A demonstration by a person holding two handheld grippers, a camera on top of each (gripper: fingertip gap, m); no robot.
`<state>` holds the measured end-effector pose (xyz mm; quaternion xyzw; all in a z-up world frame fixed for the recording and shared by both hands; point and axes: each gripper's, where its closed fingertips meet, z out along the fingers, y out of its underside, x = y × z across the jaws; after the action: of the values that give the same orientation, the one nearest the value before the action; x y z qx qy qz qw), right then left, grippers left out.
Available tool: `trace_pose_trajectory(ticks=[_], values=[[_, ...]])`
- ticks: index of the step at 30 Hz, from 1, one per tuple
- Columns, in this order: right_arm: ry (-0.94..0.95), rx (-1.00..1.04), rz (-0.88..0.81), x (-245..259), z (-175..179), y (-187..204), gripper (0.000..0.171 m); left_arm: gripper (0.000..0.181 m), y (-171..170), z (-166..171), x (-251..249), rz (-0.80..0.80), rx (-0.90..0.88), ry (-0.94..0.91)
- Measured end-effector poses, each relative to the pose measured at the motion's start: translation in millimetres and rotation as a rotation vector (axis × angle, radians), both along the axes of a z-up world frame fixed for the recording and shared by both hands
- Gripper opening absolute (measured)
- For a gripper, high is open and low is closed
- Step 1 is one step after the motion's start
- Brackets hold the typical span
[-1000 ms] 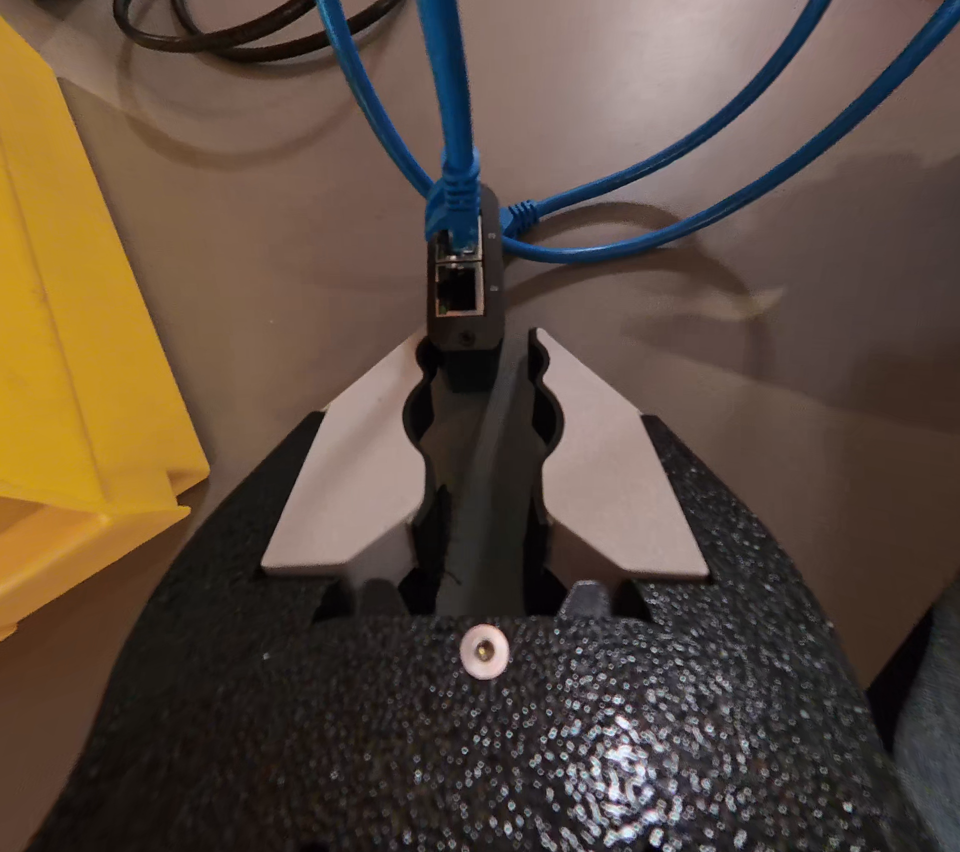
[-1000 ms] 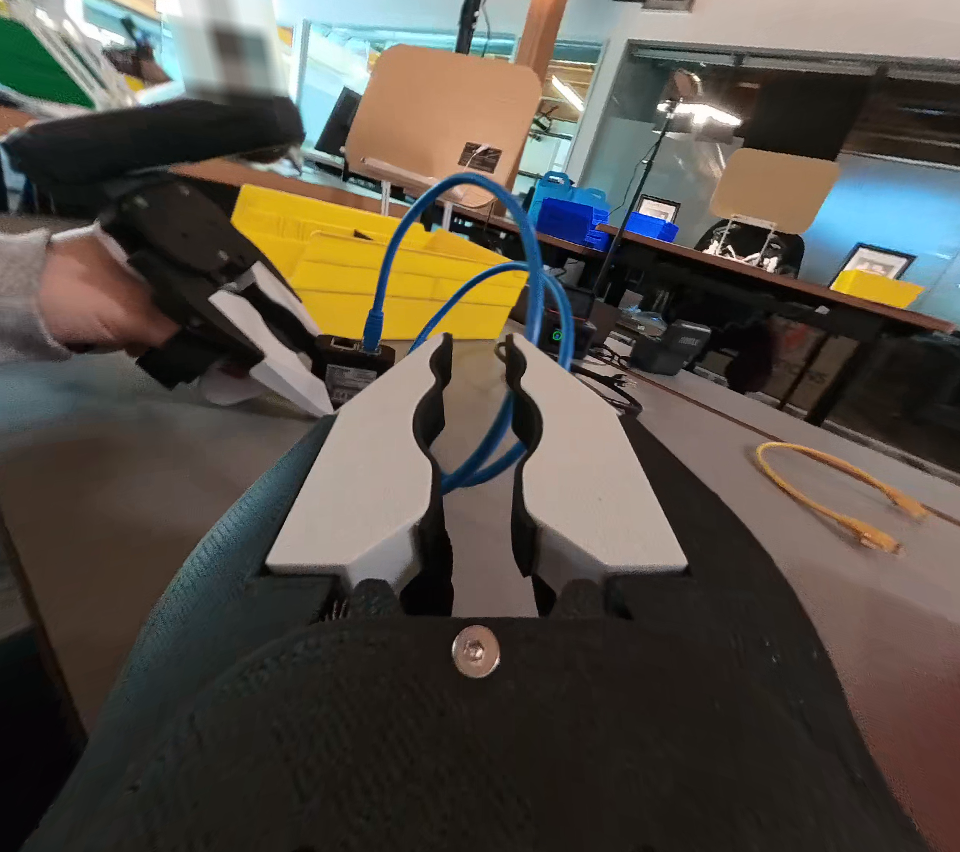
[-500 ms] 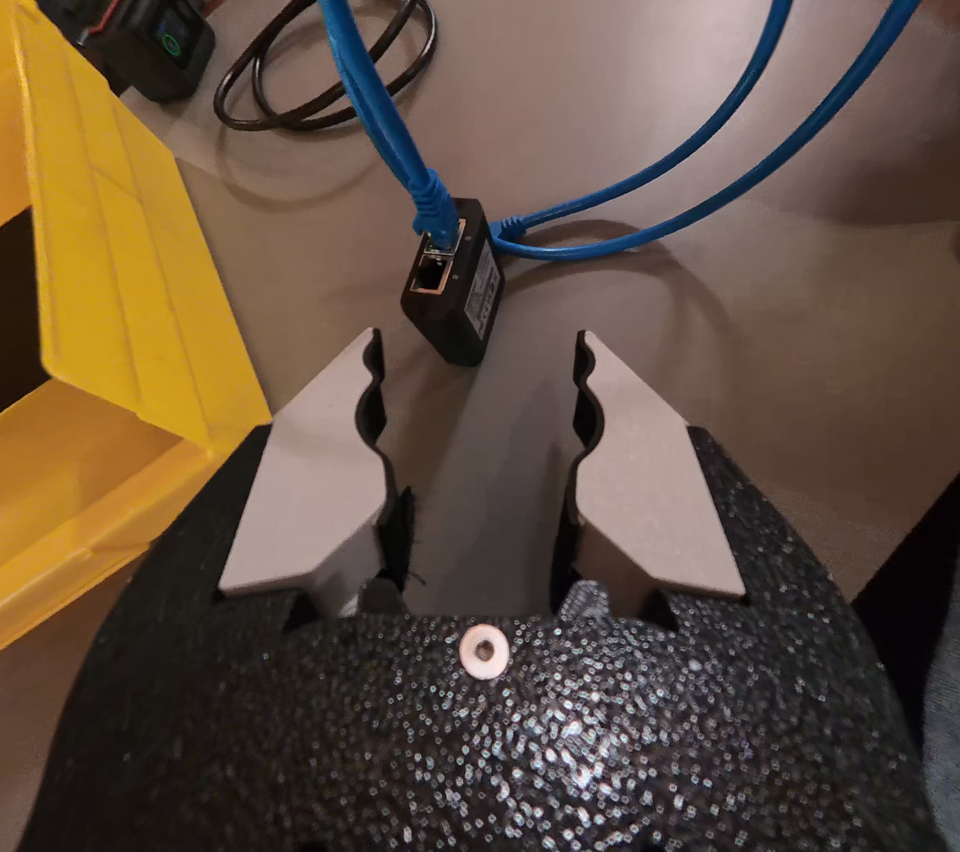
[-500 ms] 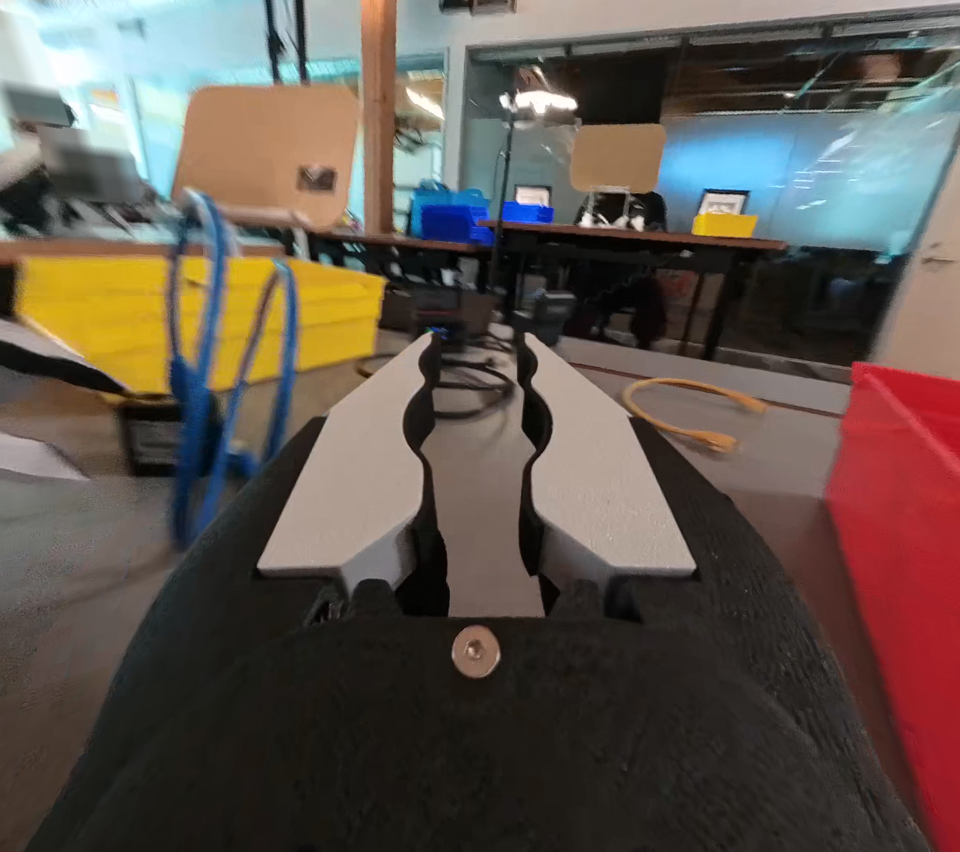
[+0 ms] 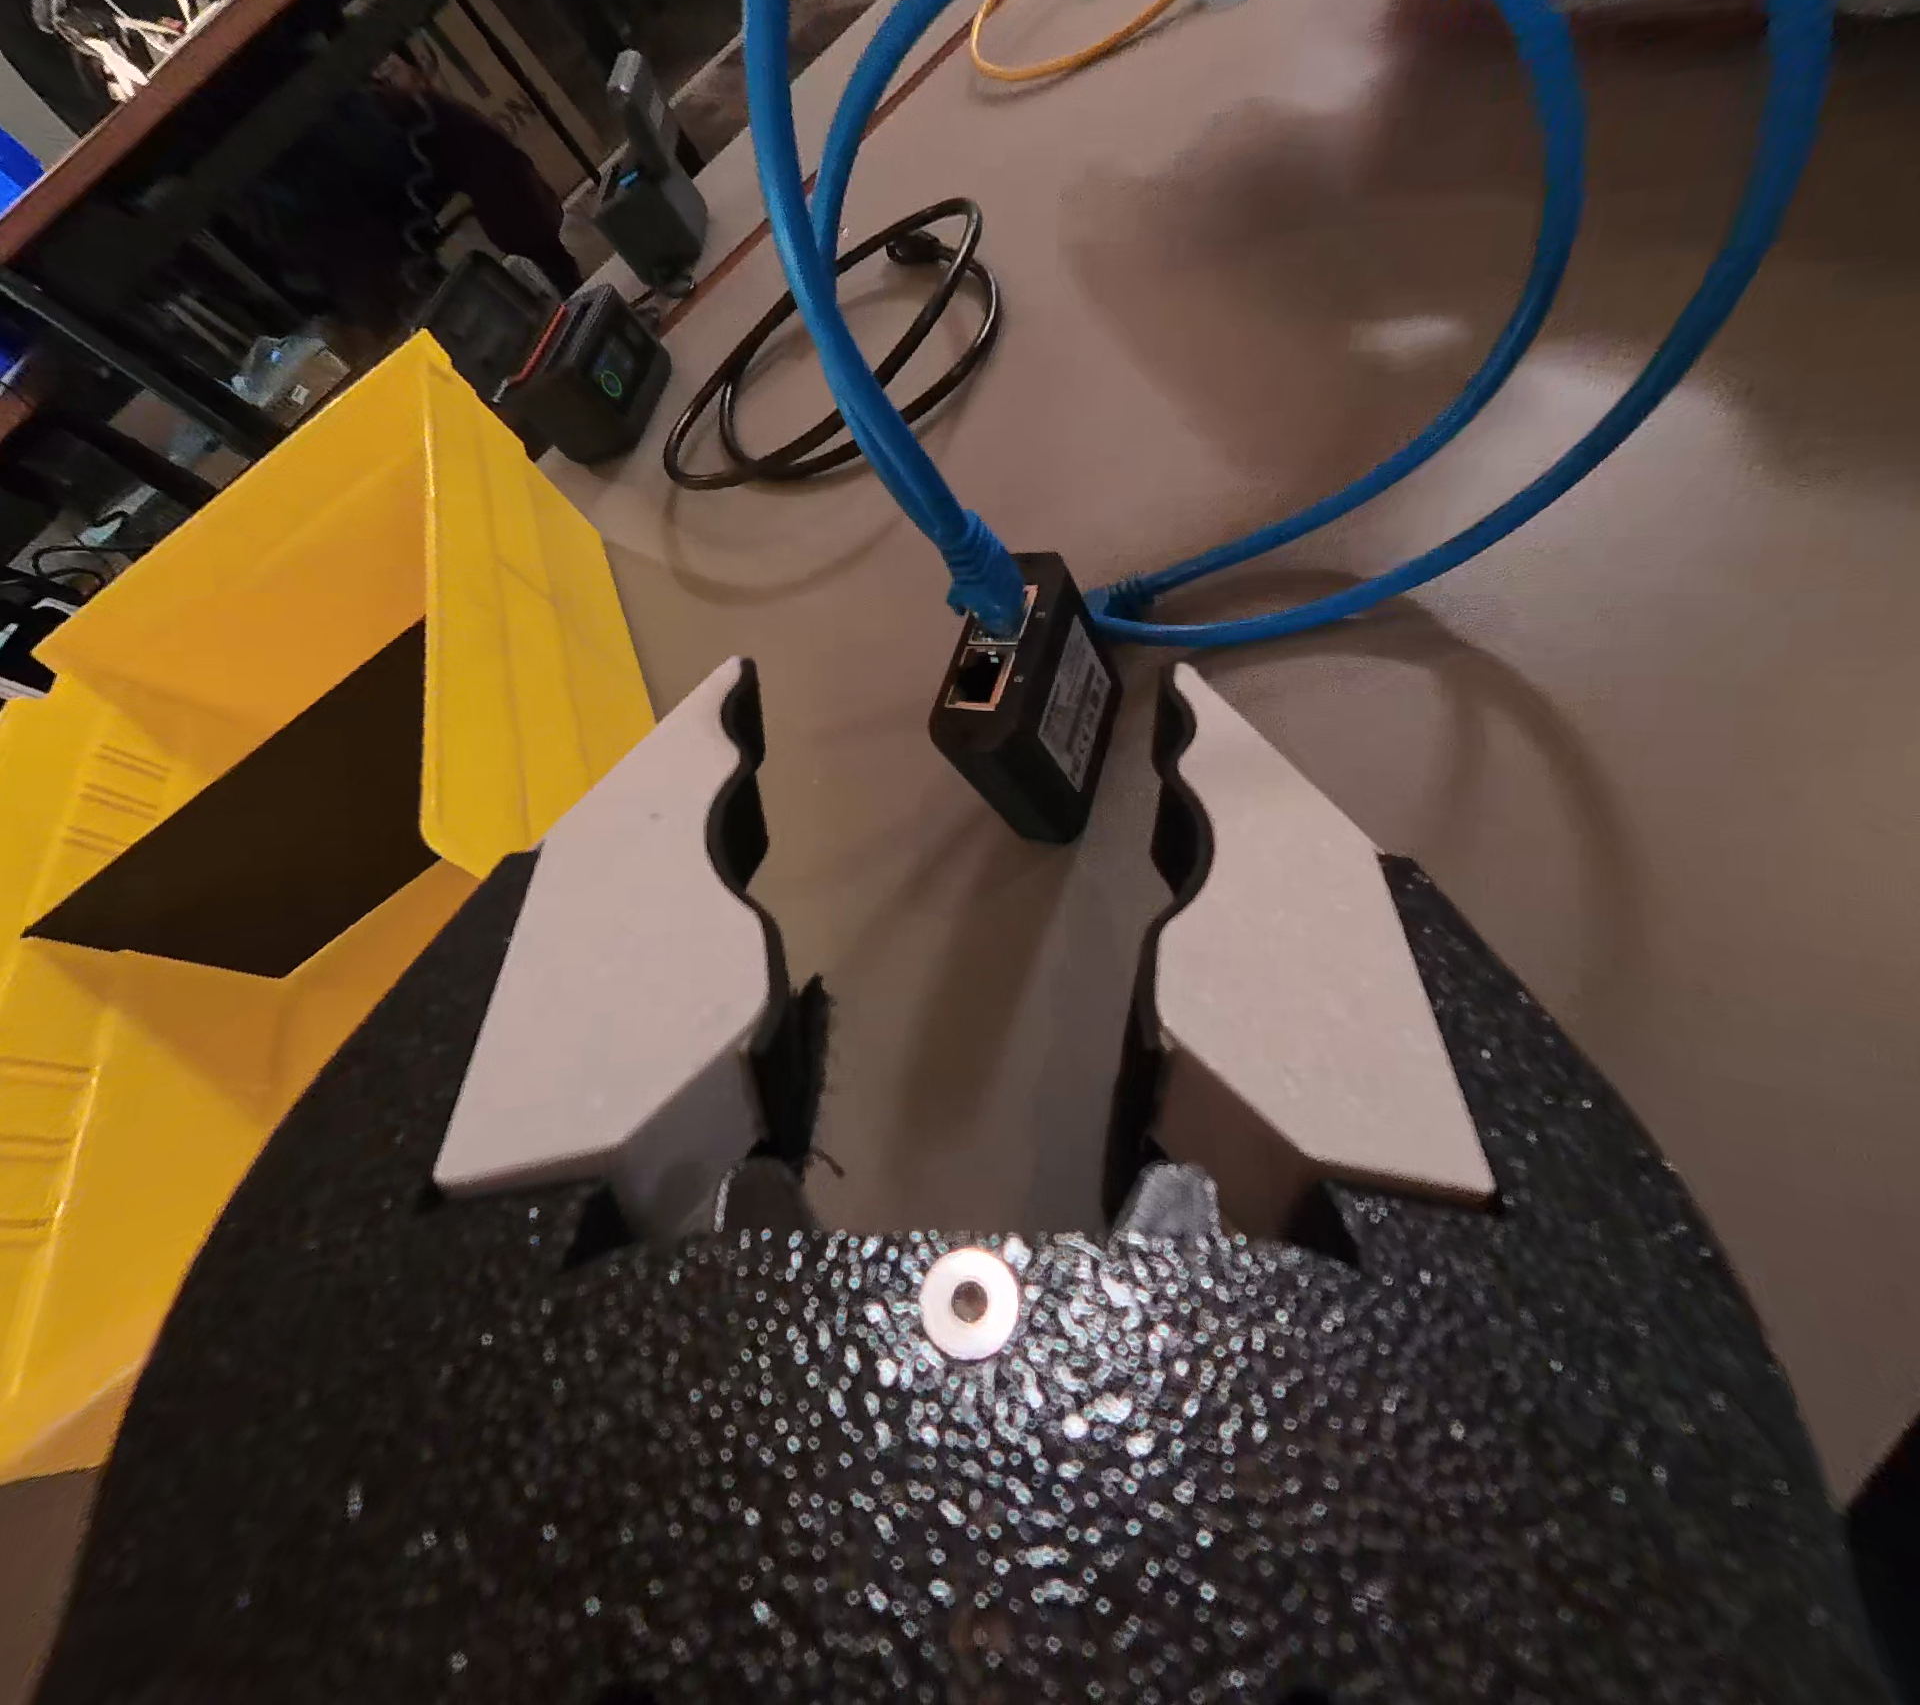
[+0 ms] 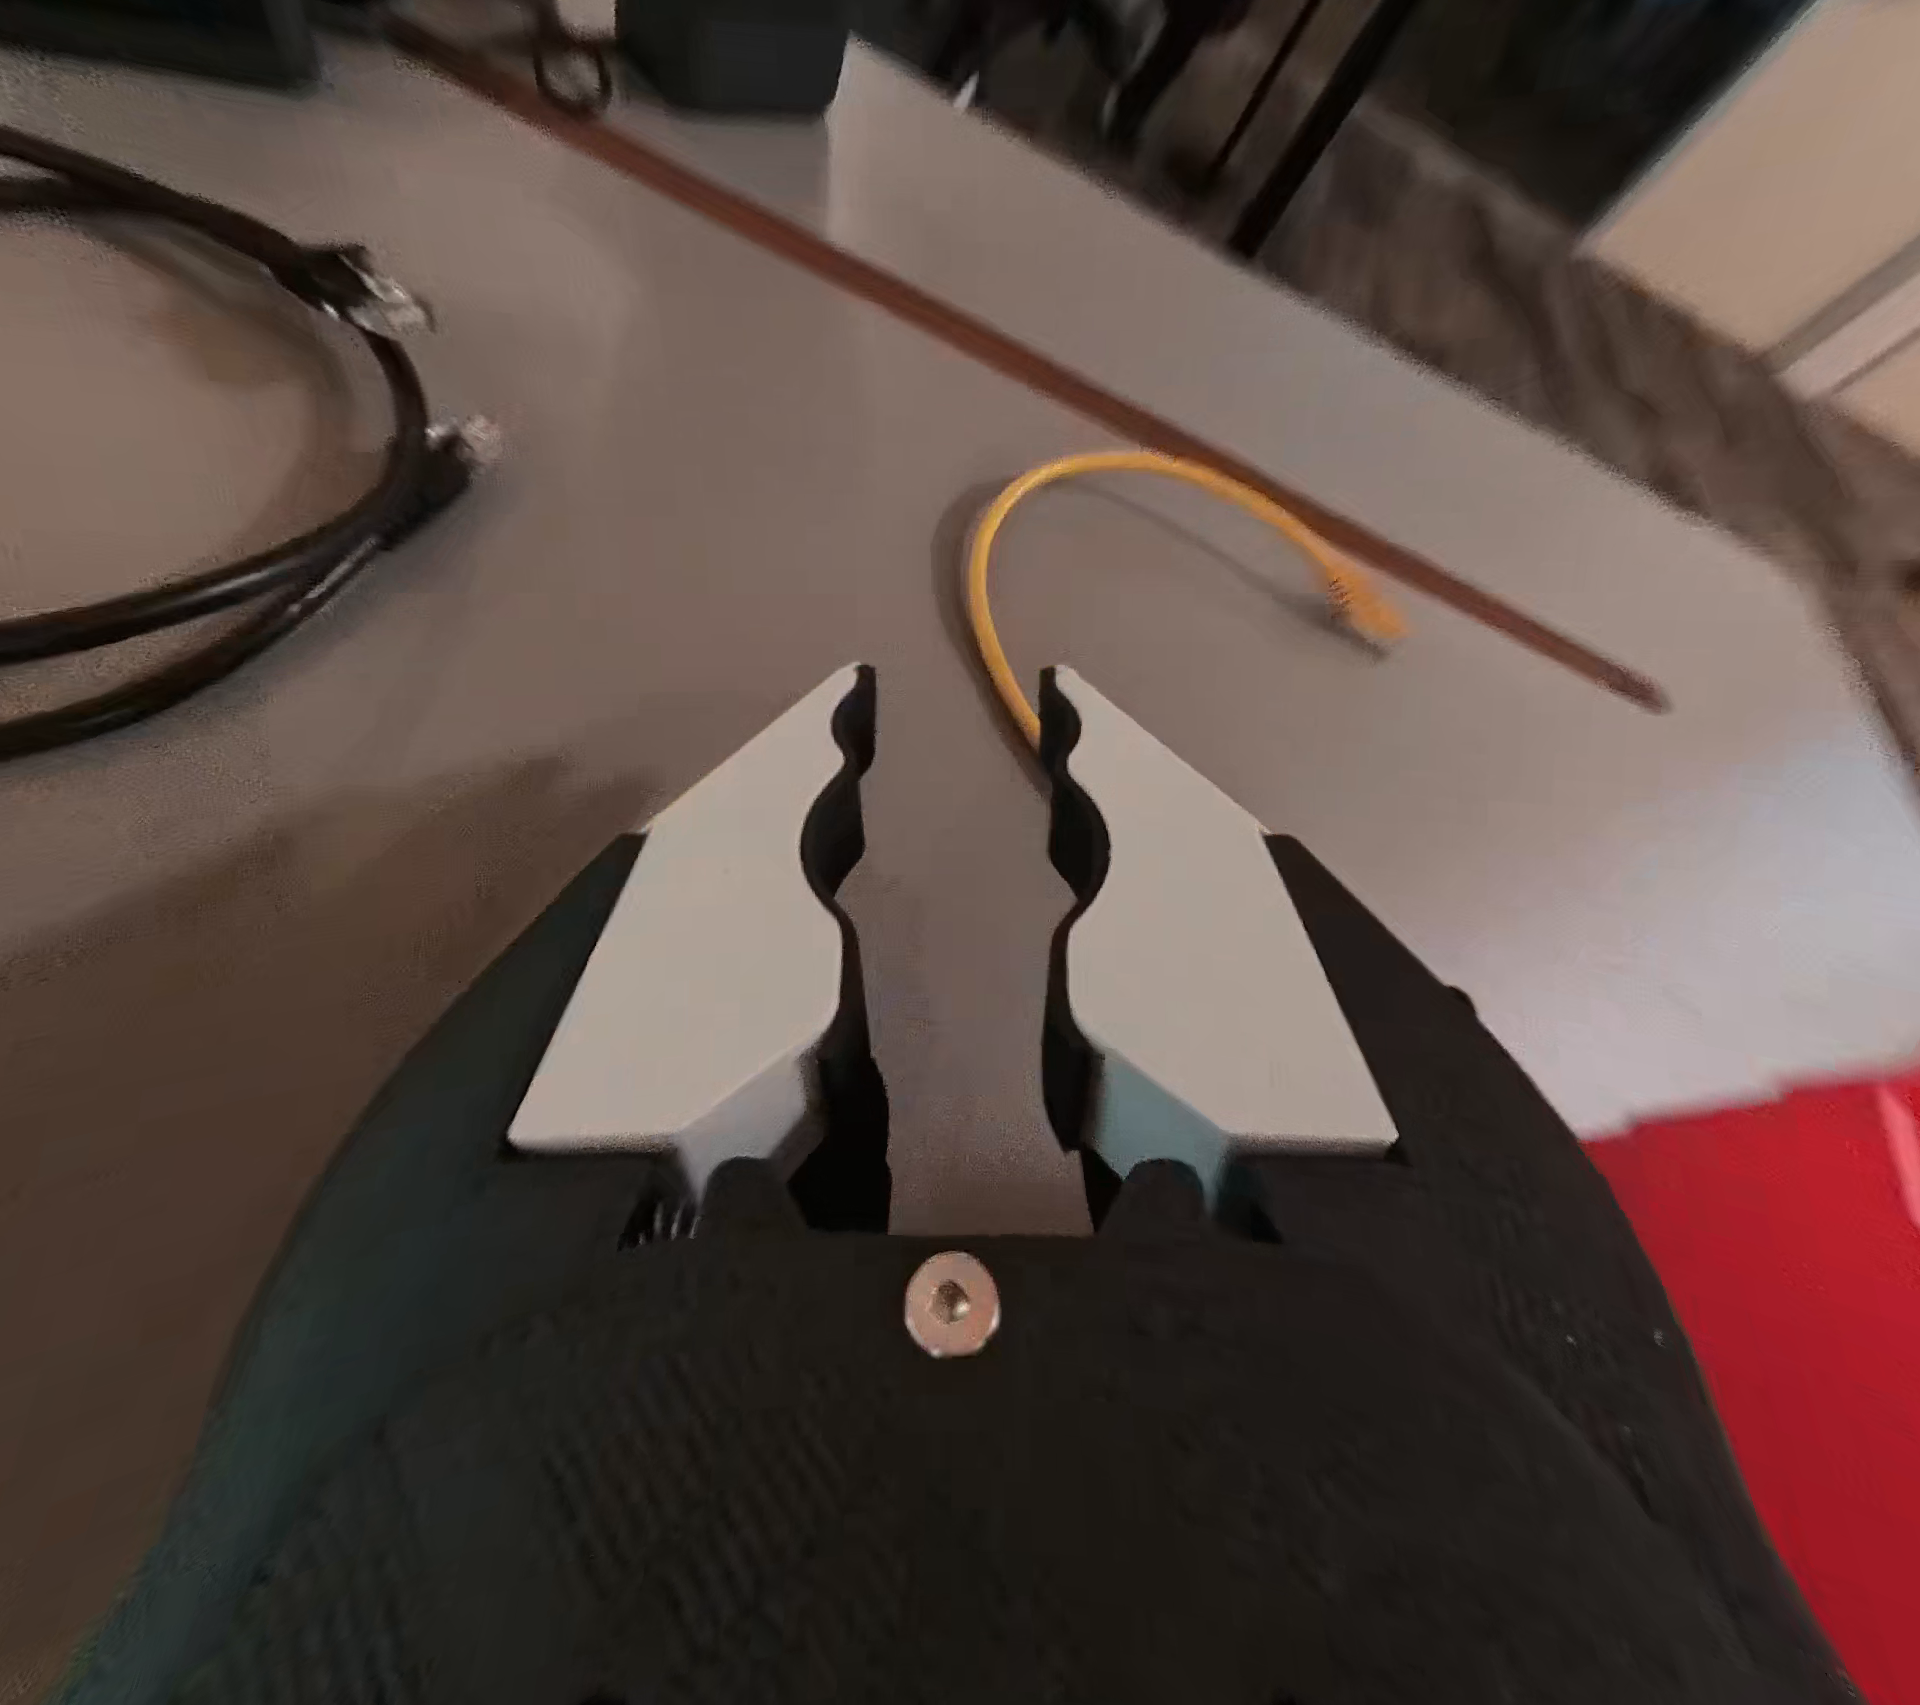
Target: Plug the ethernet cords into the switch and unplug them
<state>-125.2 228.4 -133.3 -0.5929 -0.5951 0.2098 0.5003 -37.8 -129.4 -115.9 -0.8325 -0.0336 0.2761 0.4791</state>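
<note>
Grey tabletop [image 5: 1351,429] is seen under both grippers. Yellow bin [image 5: 260,720] at left is viewed open; its interior is dark, contents cannot be told. Left gripper [image 5: 956,689] is spread wide, nothing held, switch [image 5: 1039,720] lying just beyond the tips, blue cord [image 5: 831,284] plugged in. Right gripper [image 6: 956,673] is narrowly parted, empty, yellow cord [image 6: 1091,476] just past the right fingertip.
</note>
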Motion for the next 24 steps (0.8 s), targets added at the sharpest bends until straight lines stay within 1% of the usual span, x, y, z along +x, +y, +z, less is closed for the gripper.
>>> trace_pose_trajectory(ticks=[2,4,6,8,10,15,18,24], values=[[-0.097,-0.104,0.042,-17.1,-16.0,7.3,0.037,0.073,0.0,-0.2,-0.2,-0.004,0.003,-0.004],[-0.160,-0.215,0.083,-28.3,-26.3,10.4,0.039,0.072,0.1,-0.5,-0.9,-0.007,0.010,-0.015],[-0.219,-0.320,0.076,-33.3,-36.1,16.9,0.040,0.071,0.5,-0.1,-1.4,-0.010,0.023,-0.031],[-0.259,-0.366,0.042,-34.5,-42.8,27.4,0.040,0.071,0.8,0.5,-2.0,-0.012,0.041,-0.053],[-0.282,-0.361,0.027,-35.2,-44.9,35.4,0.040,0.071,0.4,0.7,-3.0,-0.010,0.051,-0.067],[-0.357,-0.302,0.050,-35.5,-48.1,37.5,0.033,0.070,-0.8,1.0,-4.9,-0.006,0.075,-0.102],[-0.386,-0.277,0.055,-34.4,-49.6,34.6,0.005,0.071,-0.8,-0.2,-5.4,-0.004,0.077,-0.115],[-0.397,-0.188,0.046,-28.9,-47.2,31.7,0.003,0.070,-0.9,5.3,-4.3,0.001,0.078,-0.064]])
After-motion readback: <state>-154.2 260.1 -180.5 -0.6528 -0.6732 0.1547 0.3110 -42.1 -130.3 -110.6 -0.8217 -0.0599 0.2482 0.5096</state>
